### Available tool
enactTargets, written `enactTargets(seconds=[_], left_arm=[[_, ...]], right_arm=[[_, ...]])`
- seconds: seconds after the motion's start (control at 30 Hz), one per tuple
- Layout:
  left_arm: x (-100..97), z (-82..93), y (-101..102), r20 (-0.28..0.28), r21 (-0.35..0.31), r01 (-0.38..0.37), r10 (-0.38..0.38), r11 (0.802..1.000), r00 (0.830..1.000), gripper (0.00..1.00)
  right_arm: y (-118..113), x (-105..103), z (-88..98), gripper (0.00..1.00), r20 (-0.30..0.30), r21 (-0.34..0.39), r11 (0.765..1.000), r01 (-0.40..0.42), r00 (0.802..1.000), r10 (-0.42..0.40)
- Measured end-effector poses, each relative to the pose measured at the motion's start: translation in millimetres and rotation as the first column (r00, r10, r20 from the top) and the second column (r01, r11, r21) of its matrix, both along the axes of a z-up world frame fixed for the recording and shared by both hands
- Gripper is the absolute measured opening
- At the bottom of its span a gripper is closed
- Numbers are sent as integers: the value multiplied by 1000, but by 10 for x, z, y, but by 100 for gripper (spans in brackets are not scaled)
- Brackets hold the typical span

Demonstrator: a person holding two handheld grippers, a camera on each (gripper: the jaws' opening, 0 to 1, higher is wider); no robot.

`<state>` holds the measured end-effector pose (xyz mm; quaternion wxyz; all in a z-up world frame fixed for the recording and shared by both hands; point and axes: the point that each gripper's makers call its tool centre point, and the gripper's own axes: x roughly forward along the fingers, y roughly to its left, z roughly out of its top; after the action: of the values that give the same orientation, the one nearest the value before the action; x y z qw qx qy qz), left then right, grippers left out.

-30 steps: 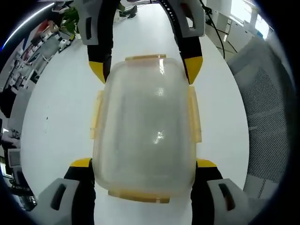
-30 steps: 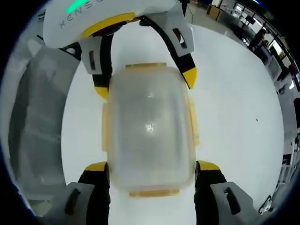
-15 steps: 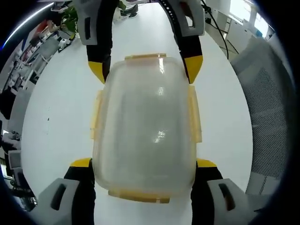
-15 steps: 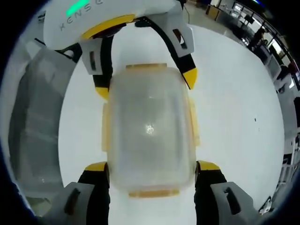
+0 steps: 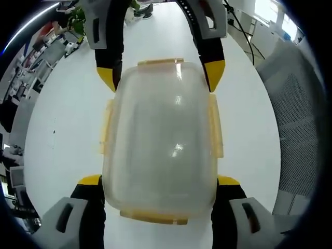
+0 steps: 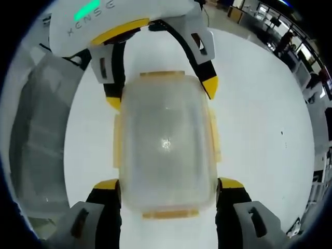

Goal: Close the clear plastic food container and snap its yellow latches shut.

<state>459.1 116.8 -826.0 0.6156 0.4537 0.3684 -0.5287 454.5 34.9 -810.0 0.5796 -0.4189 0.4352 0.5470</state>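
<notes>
Left gripper view had the clear plastic food container (image 5: 161, 140) lidded on the white bench (image 5: 67, 119), both spread claws, left (image 5: 160, 181) and right (image 5: 162, 75), straddling its ends ungripped; yellow latches (image 5: 215, 127) seemingly unsnapped, pressing them down came next.

Almost nothing differs from a second ago: in the right gripper view the left gripper (image 6: 161, 91) sits slightly higher above the container (image 6: 165, 142).
</notes>
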Motion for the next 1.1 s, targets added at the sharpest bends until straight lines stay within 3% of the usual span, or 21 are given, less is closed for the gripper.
enactTargets(seconds=[0.4,0.67,1.1], left_arm=[[9,-7,8,8,22,4,-5,1000,1000,86],[-31,32,40,13,23,13,-13,1000,1000,86],[-15,190,63,40,-57,-61,64,996,997,90]], right_arm=[[10,4,-9,77,31,-1,1000,3,1000,-3],[9,66,144,80,69,44,999,26,997,-29],[-24,-18,205,79,110,73,995,69,991,-77]])
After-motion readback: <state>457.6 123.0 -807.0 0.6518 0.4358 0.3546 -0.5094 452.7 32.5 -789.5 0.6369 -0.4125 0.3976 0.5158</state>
